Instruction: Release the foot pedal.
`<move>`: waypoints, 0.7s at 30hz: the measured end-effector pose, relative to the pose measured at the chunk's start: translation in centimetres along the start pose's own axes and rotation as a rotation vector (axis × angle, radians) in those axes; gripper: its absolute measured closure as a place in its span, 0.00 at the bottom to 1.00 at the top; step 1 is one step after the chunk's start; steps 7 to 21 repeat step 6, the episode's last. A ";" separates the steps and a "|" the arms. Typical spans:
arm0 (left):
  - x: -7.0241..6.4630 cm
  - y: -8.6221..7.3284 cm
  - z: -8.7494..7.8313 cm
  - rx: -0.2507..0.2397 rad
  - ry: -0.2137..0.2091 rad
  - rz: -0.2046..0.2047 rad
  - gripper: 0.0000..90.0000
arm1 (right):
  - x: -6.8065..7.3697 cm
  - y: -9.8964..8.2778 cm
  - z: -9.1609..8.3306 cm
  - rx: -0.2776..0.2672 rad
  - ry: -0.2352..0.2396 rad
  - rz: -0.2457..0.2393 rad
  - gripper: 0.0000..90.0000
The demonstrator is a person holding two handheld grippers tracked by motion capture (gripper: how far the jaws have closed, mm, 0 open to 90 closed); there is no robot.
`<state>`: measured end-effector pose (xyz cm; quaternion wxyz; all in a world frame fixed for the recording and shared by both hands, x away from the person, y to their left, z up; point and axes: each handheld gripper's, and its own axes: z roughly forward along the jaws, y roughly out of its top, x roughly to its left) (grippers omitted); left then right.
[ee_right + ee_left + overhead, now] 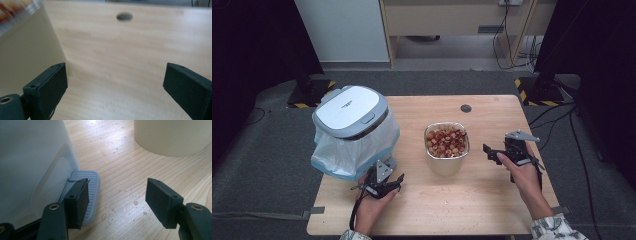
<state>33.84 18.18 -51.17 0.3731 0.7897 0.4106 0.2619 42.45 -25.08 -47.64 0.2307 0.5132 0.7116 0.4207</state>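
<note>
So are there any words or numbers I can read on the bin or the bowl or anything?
Nothing can be read here.
Pedal bin lid: a small dark mark, likely a logo, too small and blurred to read.
Metal bowl of food scraps: no label visible.
Wooden table: no writing.
Yellow-black hazard stripes on the floor stands: a pattern, no words.

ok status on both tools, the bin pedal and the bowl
Left tool open at bin pedal, one pad over it. Right tool open beside bowl of scraps, nothing gripped. Bin lid shut. Nothing in the way.
</note>
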 end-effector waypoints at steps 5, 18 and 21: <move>0.0 0.0 0.0 0.000 0.000 0.002 0.38 | -0.1 -2.2 1.7 0.115 -0.037 0.001 0.06; 0.0 0.0 0.0 0.000 0.000 0.002 0.38 | -0.1 -2.2 1.7 0.115 -0.037 0.001 0.06; 0.0 0.0 0.0 0.000 0.000 0.002 0.38 | -0.1 -2.2 1.7 0.115 -0.037 0.001 0.06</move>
